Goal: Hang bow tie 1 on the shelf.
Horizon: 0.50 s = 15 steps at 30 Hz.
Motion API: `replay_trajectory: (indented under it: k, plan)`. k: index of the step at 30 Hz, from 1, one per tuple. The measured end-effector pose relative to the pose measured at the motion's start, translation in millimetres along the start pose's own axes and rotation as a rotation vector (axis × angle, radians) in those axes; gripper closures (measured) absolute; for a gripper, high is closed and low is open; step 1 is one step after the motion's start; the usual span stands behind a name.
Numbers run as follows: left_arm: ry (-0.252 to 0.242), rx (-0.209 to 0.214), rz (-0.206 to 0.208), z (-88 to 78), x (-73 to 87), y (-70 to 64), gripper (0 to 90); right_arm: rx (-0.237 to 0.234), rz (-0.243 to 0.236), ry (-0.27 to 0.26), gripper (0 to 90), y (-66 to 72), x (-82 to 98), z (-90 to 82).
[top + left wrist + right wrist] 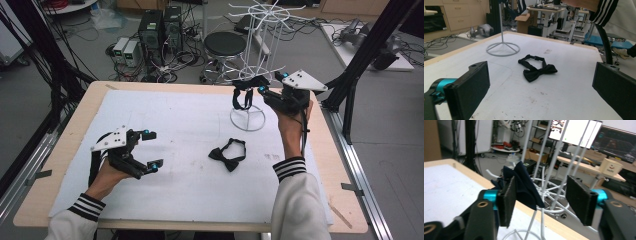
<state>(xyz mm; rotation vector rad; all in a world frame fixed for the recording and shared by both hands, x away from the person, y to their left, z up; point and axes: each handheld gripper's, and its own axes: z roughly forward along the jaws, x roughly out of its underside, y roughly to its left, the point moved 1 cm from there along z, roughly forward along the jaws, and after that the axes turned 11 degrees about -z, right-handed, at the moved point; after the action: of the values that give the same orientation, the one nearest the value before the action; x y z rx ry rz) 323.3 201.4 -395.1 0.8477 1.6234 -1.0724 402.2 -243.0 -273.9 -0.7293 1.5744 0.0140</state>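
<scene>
Both tongs agape: left tongs low, right tongs raised.

Lab: computer towers, floor cables, monitors, workbenches.

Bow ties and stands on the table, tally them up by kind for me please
Bow ties: 2, one lying on the white mat, one hanging on the rack
White wire rack: 1
Total: 3
</scene>
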Motion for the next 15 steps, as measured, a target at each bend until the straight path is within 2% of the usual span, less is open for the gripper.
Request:
replay_trajectory:
  k: [7,10,13,15]
  plan:
    - [-0.004,0.003,-0.001,0.8,0.3,-0.2,1.8,0.039,0.041,0.004,27.6,-5.5,2.8,-3.6]
    - [-0.005,0.003,-0.002,0.8,0.2,-0.3,1.7,0.064,0.057,0.005,18.7,-7.0,3.0,-6.4]
    - [-0.006,0.004,-0.003,1.0,0.1,-0.8,1.8,0.068,0.071,-0.006,13.2,-7.7,2.3,-8.9]
    - [-0.005,0.003,-0.002,1.0,-0.1,-1.3,1.8,0.066,0.089,-0.007,12.7,-8.4,2.3,-10.2]
